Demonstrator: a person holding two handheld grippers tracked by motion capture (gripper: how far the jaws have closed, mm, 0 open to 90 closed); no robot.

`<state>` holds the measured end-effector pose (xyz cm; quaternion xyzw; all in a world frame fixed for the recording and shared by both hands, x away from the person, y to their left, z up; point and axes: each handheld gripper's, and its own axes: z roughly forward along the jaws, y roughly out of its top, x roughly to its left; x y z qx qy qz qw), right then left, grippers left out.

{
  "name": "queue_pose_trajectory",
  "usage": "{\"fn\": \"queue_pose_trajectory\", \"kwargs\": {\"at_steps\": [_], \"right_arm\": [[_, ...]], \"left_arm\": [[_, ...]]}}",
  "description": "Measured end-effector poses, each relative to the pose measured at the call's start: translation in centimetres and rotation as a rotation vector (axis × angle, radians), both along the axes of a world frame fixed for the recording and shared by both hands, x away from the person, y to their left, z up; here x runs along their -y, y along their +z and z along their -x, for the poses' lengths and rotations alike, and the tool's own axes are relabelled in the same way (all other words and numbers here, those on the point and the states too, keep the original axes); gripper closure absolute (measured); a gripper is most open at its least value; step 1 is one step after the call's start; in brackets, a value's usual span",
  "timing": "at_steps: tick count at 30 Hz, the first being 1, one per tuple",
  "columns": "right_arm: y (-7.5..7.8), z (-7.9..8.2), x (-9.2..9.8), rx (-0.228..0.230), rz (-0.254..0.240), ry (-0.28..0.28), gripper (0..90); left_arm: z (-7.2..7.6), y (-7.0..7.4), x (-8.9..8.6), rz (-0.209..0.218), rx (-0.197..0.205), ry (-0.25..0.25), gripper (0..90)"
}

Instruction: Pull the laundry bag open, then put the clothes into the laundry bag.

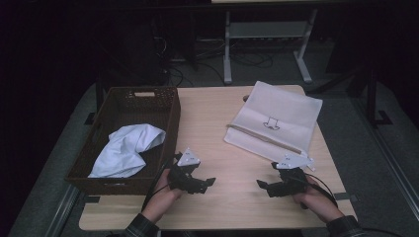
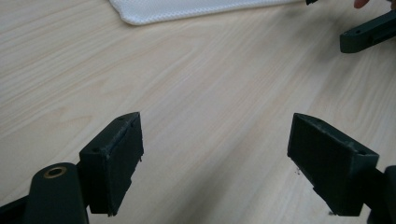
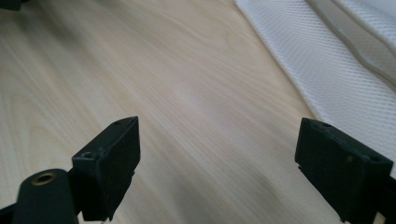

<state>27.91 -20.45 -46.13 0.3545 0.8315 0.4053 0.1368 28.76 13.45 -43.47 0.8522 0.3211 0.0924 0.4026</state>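
Near the tabletop's front edge both grippers – left (image 1: 210, 181), right (image 1: 260, 184) – stood spread, empty. The bag (image 1: 274, 121) lay toward the far right corner – a shallow pinch might lift one layer only.

Beyond my left jaws, the white bag (image 2: 196, 9) is cut by the top edge, and I see just a corner of it. Right of my right jaws, the same bag runs out of the picture. The drawing (image 1: 270, 124) on it is too small to read.
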Motion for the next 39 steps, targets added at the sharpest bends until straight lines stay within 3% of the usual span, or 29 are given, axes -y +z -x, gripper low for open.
{"fn": "queue_pose_trajectory", "kwargs": {"at_steps": [8,10,12,19,21,32,39], "right_arm": [[-0.3,0.3,-0.7,-0.003,0.008,0.056,13.3],[-0.4,0.4,-0.8,-0.002,0.008,0.067,13.3],[-0.4,0.4,-0.9,-0.003,0.009,0.071,13.3],[-0.4,0.4,-1.0,0.004,0.001,0.071,13.3],[-0.3,0.5,-1.0,0.007,0.0,0.07,13.3],[-0.2,0.4,-1.2,0.015,-0.002,0.072,13.3],[-0.1,0.4,-1.2,0.02,-0.006,0.072,13.3]], "left_arm": [[0.5,0.7,-0.2,0.014,-0.013,-0.013,17.8],[0.3,1.0,-0.4,0.036,-0.023,-0.01,17.8],[0.3,1.1,-0.4,0.048,-0.034,-0.01,17.8],[0.2,1.7,-0.3,0.048,-0.017,-0.013,17.8],[0.1,2.1,-0.3,0.065,-0.02,-0.017,17.8],[-0.3,4.3,-0.3,0.053,0.041,-0.004,17.1],[-0.8,5.1,-0.4,0.036,0.017,-0.011,15.7]]}}
